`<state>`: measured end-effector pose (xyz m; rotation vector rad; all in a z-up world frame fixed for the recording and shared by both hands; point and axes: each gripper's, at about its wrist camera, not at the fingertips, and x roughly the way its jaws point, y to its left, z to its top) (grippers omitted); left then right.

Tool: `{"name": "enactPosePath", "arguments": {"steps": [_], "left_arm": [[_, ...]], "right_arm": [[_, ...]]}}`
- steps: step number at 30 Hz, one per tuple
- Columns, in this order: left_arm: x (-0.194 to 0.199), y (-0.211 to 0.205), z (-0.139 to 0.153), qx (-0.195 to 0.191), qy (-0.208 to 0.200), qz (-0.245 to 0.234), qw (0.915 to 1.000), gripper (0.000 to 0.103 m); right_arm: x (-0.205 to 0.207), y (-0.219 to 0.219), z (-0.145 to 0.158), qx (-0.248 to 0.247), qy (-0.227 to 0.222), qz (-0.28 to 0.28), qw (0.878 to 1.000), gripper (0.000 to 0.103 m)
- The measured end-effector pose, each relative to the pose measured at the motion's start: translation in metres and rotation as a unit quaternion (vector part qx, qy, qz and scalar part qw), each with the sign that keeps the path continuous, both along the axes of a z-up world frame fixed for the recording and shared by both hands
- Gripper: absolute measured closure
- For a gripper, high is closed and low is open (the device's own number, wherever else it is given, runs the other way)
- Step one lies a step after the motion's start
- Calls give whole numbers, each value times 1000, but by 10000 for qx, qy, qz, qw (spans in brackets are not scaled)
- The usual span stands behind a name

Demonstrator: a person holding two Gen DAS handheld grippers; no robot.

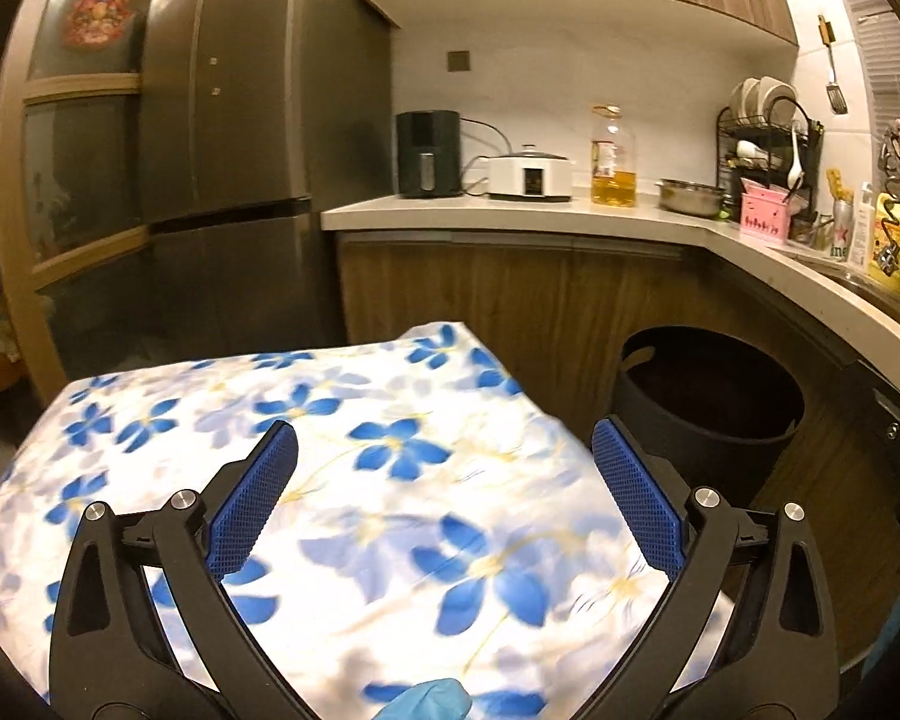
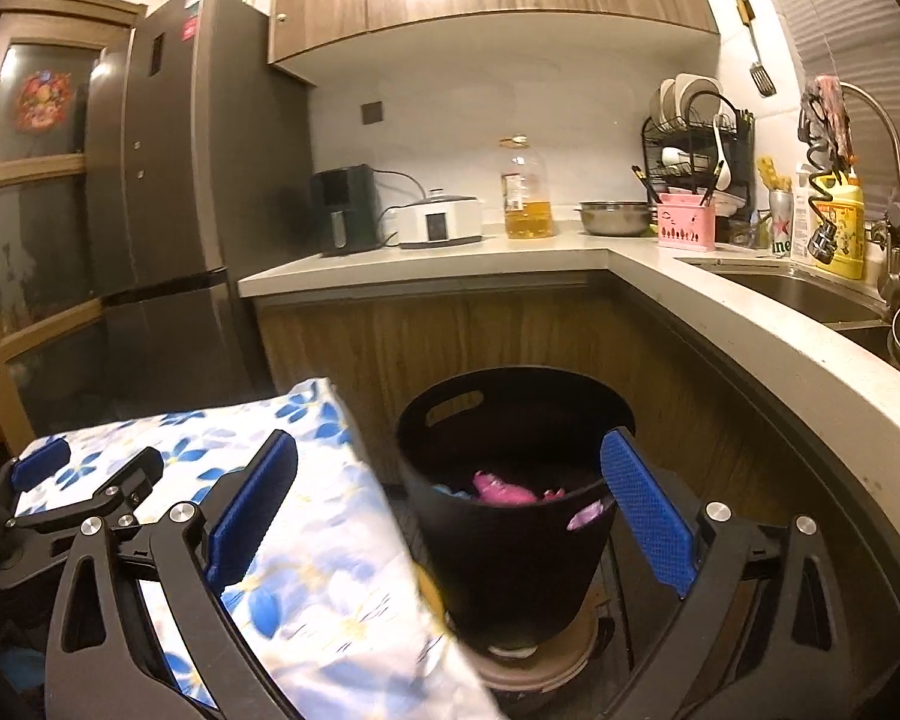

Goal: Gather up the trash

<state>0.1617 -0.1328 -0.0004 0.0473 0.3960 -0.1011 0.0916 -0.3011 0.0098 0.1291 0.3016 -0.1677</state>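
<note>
A black bin with handle slots stands on the floor against the wooden cabinet, beside a table under a blue-flowered cloth. Pink, purple and blue trash lies inside the bin. My right gripper is open and empty, level with the bin's rim and just in front of it. Over the flowered cloth my left gripper is open too, with nothing between its fingers. The bin is to its right. The left gripper also shows at the left of the right wrist view.
A pale counter wraps around the bin's corner, carrying an air fryer, a white cooker, an oil bottle, a steel bowl and a dish rack. A sink is at right, a fridge at left.
</note>
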Motion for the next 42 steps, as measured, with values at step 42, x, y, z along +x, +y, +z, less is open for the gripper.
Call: {"name": "enactPosePath", "arguments": {"steps": [42], "left_arm": [[-144,91,13,-134,-240,376,9989,6]], "right_arm": [[-109,98,8,-421,80,537,9976,6]]}}
